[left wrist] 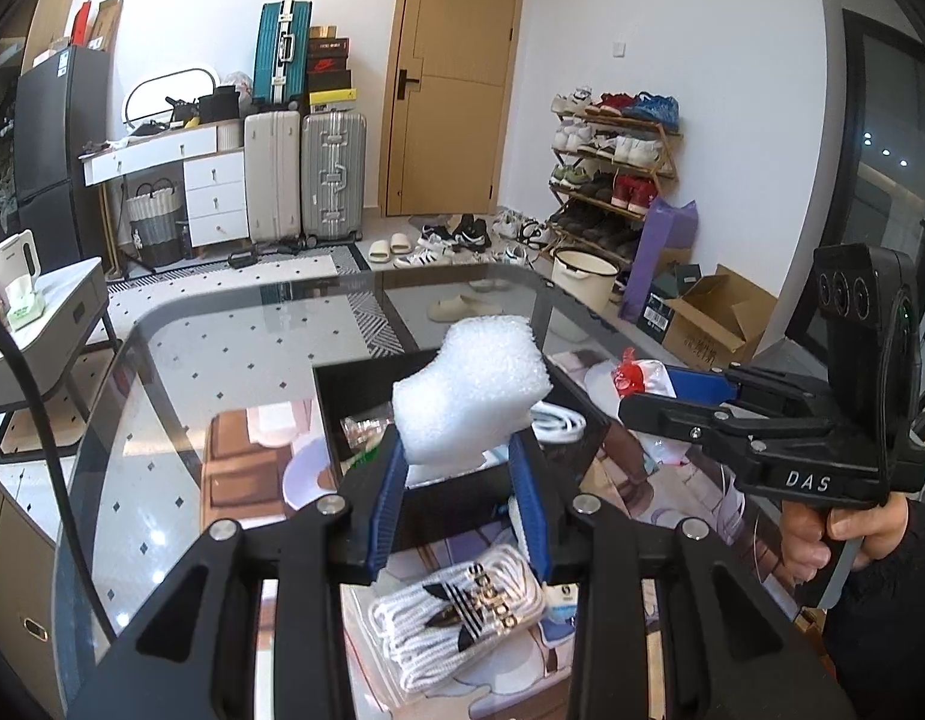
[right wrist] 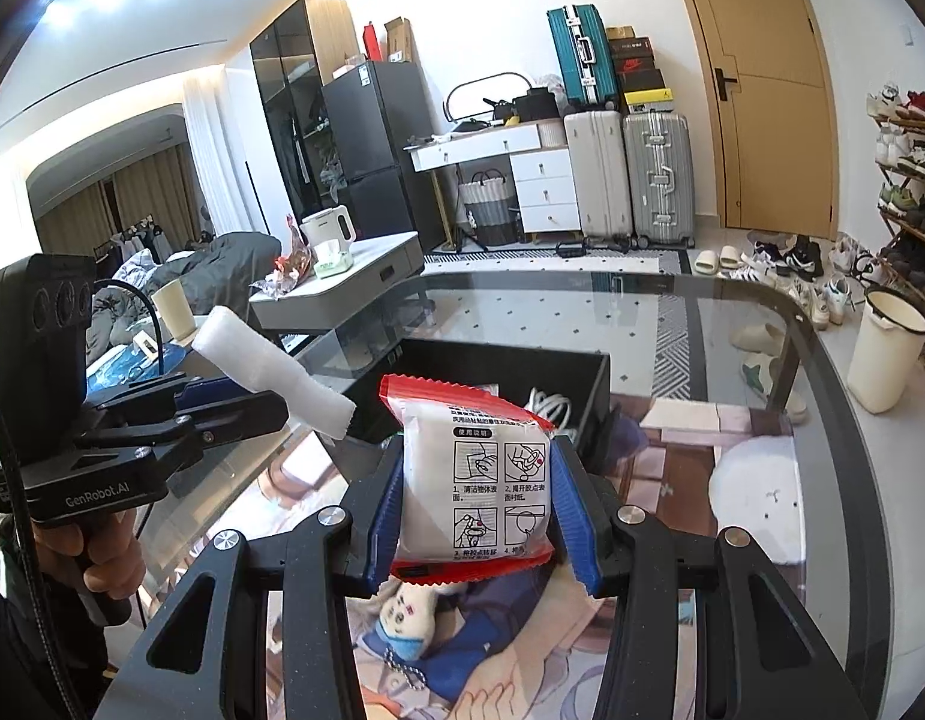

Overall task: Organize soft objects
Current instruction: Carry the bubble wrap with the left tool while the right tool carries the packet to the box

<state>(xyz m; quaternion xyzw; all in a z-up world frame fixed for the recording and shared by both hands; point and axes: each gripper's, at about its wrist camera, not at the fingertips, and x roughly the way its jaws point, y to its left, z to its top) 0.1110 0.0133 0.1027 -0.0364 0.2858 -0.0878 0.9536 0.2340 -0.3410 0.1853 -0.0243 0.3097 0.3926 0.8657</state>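
Risk: my left gripper (left wrist: 462, 480) pinches only foam block (left wrist: 468, 396) bottom edge, may slip | right gripper (right wrist: 474, 504) clamped on sachet (right wrist: 474, 480) | both above black box (right wrist: 504, 372), frame centre

Each camera is sitting just behind its own gripper and looking forward and slightly down over the glass table (left wrist: 222, 360). The left view is facing the door (left wrist: 456, 78); the right view is turning more to the fridge (right wrist: 372, 120). Both are showing the black box (right wrist: 504, 372), the suitcases (left wrist: 333, 174) and each other's gripper.
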